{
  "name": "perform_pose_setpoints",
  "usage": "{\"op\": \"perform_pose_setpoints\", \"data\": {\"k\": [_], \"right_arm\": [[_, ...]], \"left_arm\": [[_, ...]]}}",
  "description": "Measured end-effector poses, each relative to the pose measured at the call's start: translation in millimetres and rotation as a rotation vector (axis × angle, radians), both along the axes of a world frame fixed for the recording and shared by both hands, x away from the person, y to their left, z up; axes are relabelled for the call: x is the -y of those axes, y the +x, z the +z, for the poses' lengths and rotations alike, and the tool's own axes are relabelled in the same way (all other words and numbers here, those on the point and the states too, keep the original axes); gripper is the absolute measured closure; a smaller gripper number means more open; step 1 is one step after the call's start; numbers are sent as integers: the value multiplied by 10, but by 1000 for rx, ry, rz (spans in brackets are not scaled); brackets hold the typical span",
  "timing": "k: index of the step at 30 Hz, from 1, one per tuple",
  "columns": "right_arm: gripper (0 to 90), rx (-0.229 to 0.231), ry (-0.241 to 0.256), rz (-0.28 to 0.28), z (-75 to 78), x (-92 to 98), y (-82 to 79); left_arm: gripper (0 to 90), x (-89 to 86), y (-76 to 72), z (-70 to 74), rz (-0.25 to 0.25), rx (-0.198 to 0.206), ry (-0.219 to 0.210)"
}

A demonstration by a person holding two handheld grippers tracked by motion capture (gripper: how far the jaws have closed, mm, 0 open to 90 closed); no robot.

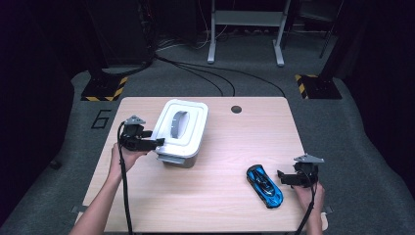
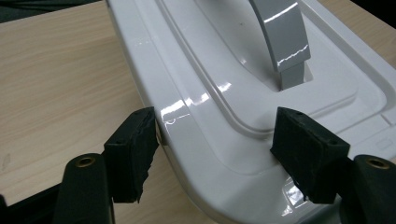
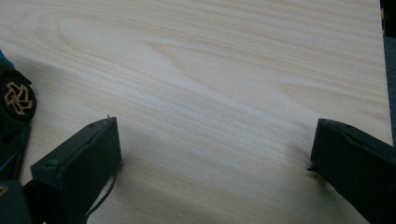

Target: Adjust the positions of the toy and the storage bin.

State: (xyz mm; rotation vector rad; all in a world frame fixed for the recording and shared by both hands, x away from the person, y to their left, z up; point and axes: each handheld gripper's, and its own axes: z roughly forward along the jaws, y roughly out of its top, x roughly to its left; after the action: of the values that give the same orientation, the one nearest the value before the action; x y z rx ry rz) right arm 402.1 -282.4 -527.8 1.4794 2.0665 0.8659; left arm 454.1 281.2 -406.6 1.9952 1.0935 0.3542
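Left forearm comes in from the near-left edge of the wooden table (image 1: 215, 196), angled up and away, hand wrapped around the left gripper (image 1: 159, 142), which points right at the white lidded storage box (image 1: 178, 133). In the left gripper view its jaws straddle the near-left rim of the box lid (image 2: 196, 126): one pad (image 2: 133, 149) sits outside against the lid's edge, the other (image 2: 306, 151) lies over the lid's top, close to the foot of the grey handle (image 2: 285, 42). The jaws stand spread wide, not yet clamped on the rim. The box itself sits on the left half of the table, towards the far side.

Over at the near-right corner, the right hand (image 1: 309, 196) holds the right gripper (image 1: 280, 177) low over the table, pointing left. Its jaws gape open on nothing but bare wood. The blue toy car (image 1: 265, 185) lies just beside it to the left, one orange-spoked wheel (image 3: 18, 98) peeking in at the edge of the right gripper view.
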Motion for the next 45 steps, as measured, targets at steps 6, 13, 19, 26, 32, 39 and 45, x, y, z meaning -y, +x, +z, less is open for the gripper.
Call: {"op": "perform_pose_setpoints", "data": {"k": [6,13,19,26,32,39,45], "right_arm": [[10,0,0,1,0,1,0],[11,1,-1,2,0,1,-1],[11,3,0,5,0,2,-1],[12,3,1,4,-1,1,-1],[12,3,1,5,0,1,0],[13,1,3,4,0,-1,-1],[13,3,1,7,0,2,0]], "left_arm": [[271,145,-85,4,-24,17,24],[222,235,-134,6,-68,34,11],[156,314,-214,20,-111,33,35],[158,502,-265,24,-134,66,61],[158,660,-262,40,-135,66,67],[156,817,-273,50,-123,66,70],[162,877,-336,44,-151,51,44]]}}
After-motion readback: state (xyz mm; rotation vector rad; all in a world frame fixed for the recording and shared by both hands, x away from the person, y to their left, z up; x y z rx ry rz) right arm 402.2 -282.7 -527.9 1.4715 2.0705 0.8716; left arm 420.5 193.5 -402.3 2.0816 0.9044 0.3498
